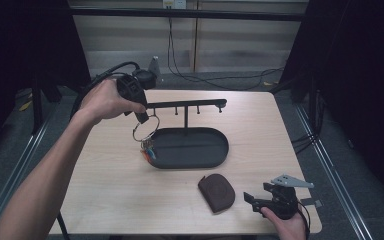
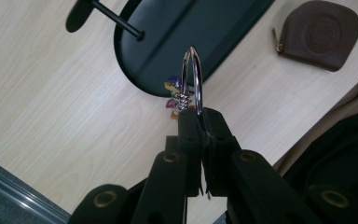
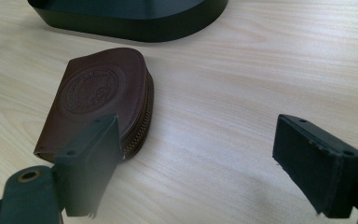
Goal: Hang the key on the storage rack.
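A large metal key ring (image 1: pixel 145 128) (image 2: pixel 192 77) with small coloured keys (image 1: pixel 148 149) (image 2: pixel 175 95) hangs from my left gripper (image 1: pixel 143 118) (image 2: pixel 200 121), which is shut on the ring's edge. It hangs just left of the black oval tray (image 1: pixel 215 156) (image 2: pixel 140 70), below the stand's horizontal peg bar (image 1: pixel 185 104). My right gripper (image 1: pixel 254 200) (image 3: pixel 198 163) rests at the table's front right, open, with nothing between its fingers. A brown leather coin pouch (image 1: pixel 216 193) (image 3: pixel 100 100) lies flat just left of it.
The tray's upright post (image 1: pixel 186 120) rises from its middle and carries the bar with short pegs. The wooden table (image 1: pixel 110 185) has bare room at front left. Cables (image 1: pixel 180 70) run along the floor beyond the far edge.
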Tool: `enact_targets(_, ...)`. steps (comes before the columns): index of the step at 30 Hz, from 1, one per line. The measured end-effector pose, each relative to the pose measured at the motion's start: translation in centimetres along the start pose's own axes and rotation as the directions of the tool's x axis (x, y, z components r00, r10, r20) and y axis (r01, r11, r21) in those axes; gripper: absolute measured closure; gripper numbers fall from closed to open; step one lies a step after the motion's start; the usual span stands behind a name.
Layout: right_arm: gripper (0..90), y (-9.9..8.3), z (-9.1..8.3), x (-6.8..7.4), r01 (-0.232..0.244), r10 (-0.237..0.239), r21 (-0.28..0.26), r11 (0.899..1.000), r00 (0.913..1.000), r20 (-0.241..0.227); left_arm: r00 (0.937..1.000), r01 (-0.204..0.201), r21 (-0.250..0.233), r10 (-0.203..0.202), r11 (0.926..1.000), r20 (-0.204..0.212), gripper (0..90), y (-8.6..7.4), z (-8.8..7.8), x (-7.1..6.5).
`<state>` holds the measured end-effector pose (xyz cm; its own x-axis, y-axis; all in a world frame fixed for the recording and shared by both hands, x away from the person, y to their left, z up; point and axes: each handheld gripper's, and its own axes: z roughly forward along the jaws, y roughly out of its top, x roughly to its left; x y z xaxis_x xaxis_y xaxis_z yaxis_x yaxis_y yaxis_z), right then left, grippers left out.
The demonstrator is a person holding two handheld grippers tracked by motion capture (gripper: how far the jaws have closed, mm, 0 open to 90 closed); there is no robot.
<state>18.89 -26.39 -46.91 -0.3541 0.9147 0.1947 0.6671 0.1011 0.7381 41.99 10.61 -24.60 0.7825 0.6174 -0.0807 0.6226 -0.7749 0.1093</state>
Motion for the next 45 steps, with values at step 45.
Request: enact_targets(45, 15.4, 0.0, 0.0, 0.0, -0.005, 0.004, -0.002, 1.000, 0.9999, -0.014, 0.9892, 0.141, 0.019, -0.141, 0.9898, -0.040, 86.1, 3.3, 4.3, 3.9)
